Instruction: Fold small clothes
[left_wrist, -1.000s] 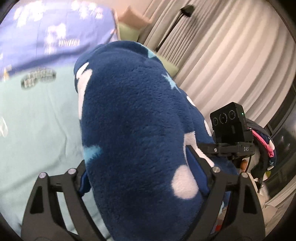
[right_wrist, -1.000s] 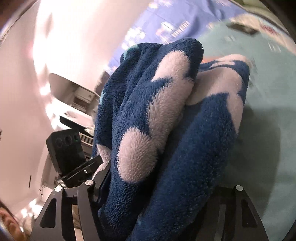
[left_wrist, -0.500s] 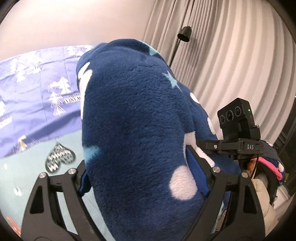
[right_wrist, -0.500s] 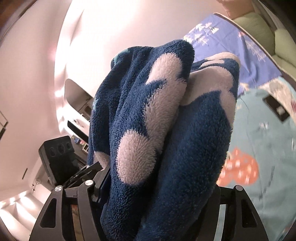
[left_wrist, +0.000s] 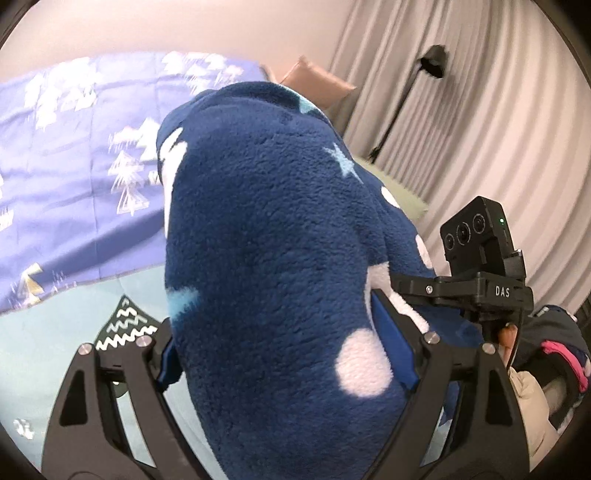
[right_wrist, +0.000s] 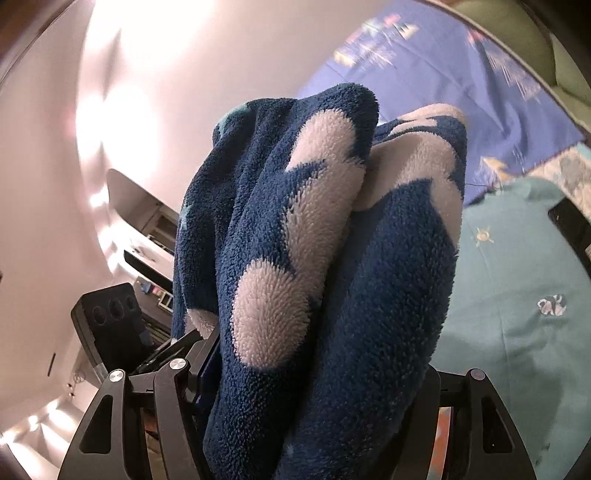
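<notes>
Bed surface below both claws: teal sheet (left_wrist: 74, 302) with small printed motifs, smooth woven cotton look, and beyond it a purple-blue blanket (left_wrist: 74, 147) with white tree prints, lightly creased. Pleated grey curtain (left_wrist: 498, 129) off to the right of the left claw, black floor lamp (left_wrist: 406, 103) in front of it.

Task item: navy fleece garment (left_wrist: 277, 258), thick plush pile, white round blobs and pale blue stars. Bunched into a fat rounded bundle, lifted clear of the sheet. Long axis runs away from each claw along the fingers, far end up and forward.

Left claw (left_wrist: 288, 354): jaws wide, pinching the fleece bundle, which fills the gap wall to wall.

Right claw (right_wrist: 314, 387): jaws partly spread, clamped on two folded fleece layers (right_wrist: 332, 258) side by side, pile fibres sharply visible. Right claw's camera block (left_wrist: 476, 236) sits just right of the left claw, touching the same bundle.
</notes>
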